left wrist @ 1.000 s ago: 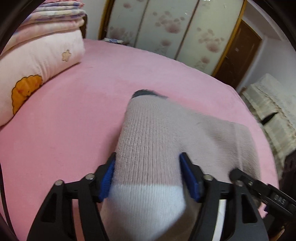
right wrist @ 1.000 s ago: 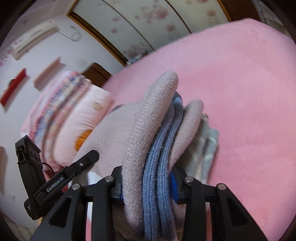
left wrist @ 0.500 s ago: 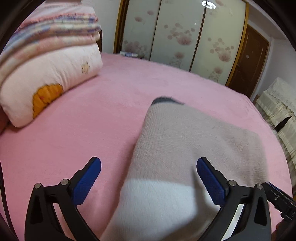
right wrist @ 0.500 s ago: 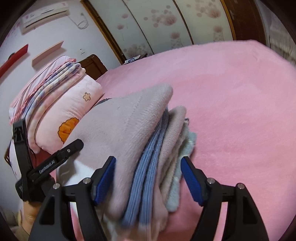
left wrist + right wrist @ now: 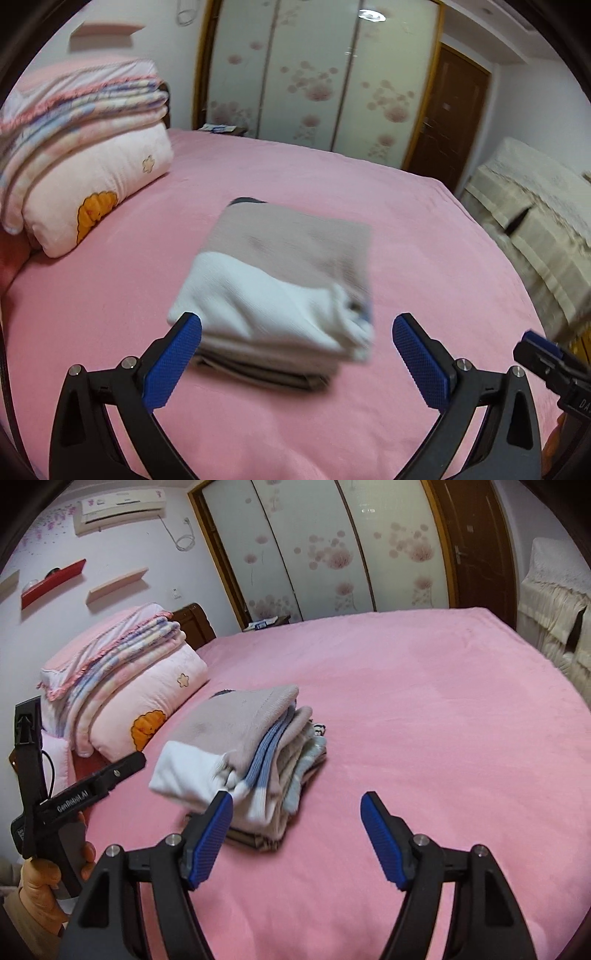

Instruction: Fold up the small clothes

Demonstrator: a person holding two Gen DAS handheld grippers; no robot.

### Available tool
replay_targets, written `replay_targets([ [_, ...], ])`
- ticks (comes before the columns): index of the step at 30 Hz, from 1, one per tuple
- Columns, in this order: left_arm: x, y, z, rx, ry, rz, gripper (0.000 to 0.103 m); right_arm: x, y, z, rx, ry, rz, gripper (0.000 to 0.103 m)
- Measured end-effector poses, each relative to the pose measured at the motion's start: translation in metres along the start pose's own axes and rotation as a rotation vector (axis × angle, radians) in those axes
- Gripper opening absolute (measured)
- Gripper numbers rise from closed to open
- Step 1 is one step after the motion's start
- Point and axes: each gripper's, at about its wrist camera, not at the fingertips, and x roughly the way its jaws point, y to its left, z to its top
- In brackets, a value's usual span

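A stack of folded small clothes [image 5: 284, 288] lies on the pink bed [image 5: 258, 424]. Its top piece is grey-mauve with a white band; blue knit and pale layers show at its side in the right wrist view [image 5: 240, 749]. My left gripper [image 5: 297, 354] is open and empty, just in front of the stack. My right gripper [image 5: 297, 830] is open and empty, in front of the stack's right corner. The left gripper's handle [image 5: 74, 797] shows at the left of the right wrist view.
A pink pillow [image 5: 99, 188] under folded quilts [image 5: 81, 99] lies at the bed's left. Sliding wardrobe doors [image 5: 317, 81] and a brown door [image 5: 454, 114] stand behind. Cream-covered furniture [image 5: 535, 221] stands past the bed's right edge.
Both grippers opened, let go of the folded clothes and pulled back. The stack now rests on the bed.
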Motion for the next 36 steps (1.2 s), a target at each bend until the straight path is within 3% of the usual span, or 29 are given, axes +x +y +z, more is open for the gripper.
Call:
replay_targets([
  [9,-0.108,-0.09,-0.035,0.123,-0.058,-0.067,0.103,-0.108,-0.012,-0.032,-0.055,-0.054,-0.067,0.072],
  [14,-0.15,-0.124,-0.054,0.125,-0.047,-0.122,0.103,-0.151,-0.029,-0.05,-0.044,-0.072,-0.093,0.072],
  [21,-0.187,-0.157,-0.088,0.101,-0.023,-0.13,0.103,-0.205,-0.052,-0.077,-0.013,-0.085,-0.127,0.074],
  [27,-0.212,-0.175,-0.128,0.063,-0.016,-0.055,0.103,-0.24,-0.064,-0.112,0.027,-0.079,-0.158,0.074],
  [31,-0.226,-0.182,-0.159,-0.006,0.015,-0.079,0.103,-0.262,-0.074,-0.14,0.082,-0.072,-0.137,0.074],
  [36,-0.243,-0.196,-0.188,-0.014,0.02,-0.086,0.103,-0.275,-0.081,-0.167,0.128,-0.04,-0.142,0.076],
])
